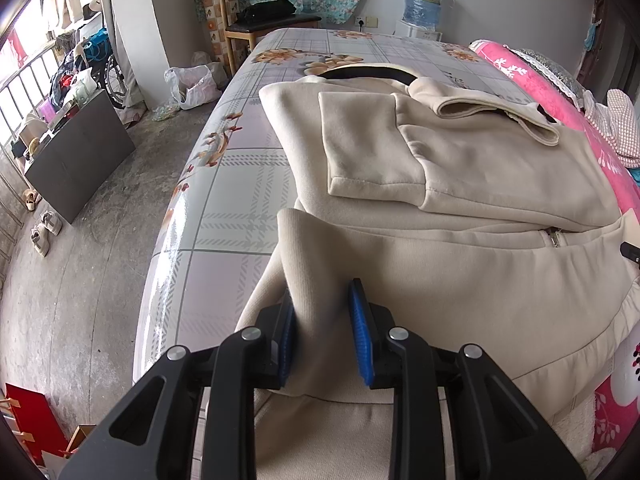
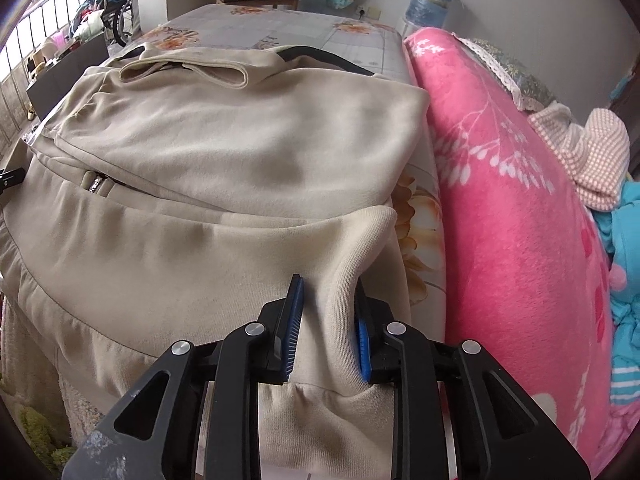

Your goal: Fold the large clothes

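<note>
Both claws clamp the near ribbed hem of your cream fleece jacket [image 1: 460,160] on the floral plaid bed [image 1: 248,184]: left gripper [image 1: 322,336], right gripper [image 2: 326,328]. Only your left view shows the concrete floor [image 1: 80,300]; only your right, the whole pink blanket [image 2: 500,200].

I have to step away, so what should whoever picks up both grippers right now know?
Left gripper: shut on the ribbed hem of the beige jacket, at its left corner.
Right gripper: shut on the hem's right corner.
The jacket lies on the plaid floral sheet, beside the pink blanket.
Done: sleeves folded in over the body.
Left: probably lift the hem up toward the collar, then smooth it.
</note>
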A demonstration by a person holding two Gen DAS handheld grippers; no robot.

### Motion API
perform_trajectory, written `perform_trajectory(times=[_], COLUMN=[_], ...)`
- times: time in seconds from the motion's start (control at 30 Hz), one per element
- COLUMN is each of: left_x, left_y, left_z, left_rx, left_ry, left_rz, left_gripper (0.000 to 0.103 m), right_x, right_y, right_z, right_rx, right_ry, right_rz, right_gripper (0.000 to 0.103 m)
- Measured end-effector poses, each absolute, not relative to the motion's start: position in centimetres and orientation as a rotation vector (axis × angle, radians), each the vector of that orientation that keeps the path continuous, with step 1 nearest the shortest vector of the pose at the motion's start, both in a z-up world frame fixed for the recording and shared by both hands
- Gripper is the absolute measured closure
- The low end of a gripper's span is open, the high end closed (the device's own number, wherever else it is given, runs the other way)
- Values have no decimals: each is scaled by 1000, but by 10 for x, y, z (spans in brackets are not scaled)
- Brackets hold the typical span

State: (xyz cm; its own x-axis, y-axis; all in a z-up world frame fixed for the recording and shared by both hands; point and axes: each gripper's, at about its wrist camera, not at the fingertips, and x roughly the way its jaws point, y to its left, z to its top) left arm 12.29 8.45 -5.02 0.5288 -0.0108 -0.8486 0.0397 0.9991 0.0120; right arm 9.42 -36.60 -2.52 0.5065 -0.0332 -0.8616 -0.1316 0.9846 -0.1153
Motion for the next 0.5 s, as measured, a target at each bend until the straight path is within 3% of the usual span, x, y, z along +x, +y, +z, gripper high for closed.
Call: perform_trajectory(times=[0.33, 0.5], left_x=[122, 119], left_y=[87, 87], left_z=[-50, -48], left_rx=[21, 25], left_ry=[1009, 984], left_rz=[-36, -32], left_gripper=[78, 82], right_x=[93, 91], right_y=[-359, -360], right_z=[-26, -25], right_rx=[-217, -212], right_ry=[1035, 1018], right_rz=[27, 16], right_gripper=[80, 93])
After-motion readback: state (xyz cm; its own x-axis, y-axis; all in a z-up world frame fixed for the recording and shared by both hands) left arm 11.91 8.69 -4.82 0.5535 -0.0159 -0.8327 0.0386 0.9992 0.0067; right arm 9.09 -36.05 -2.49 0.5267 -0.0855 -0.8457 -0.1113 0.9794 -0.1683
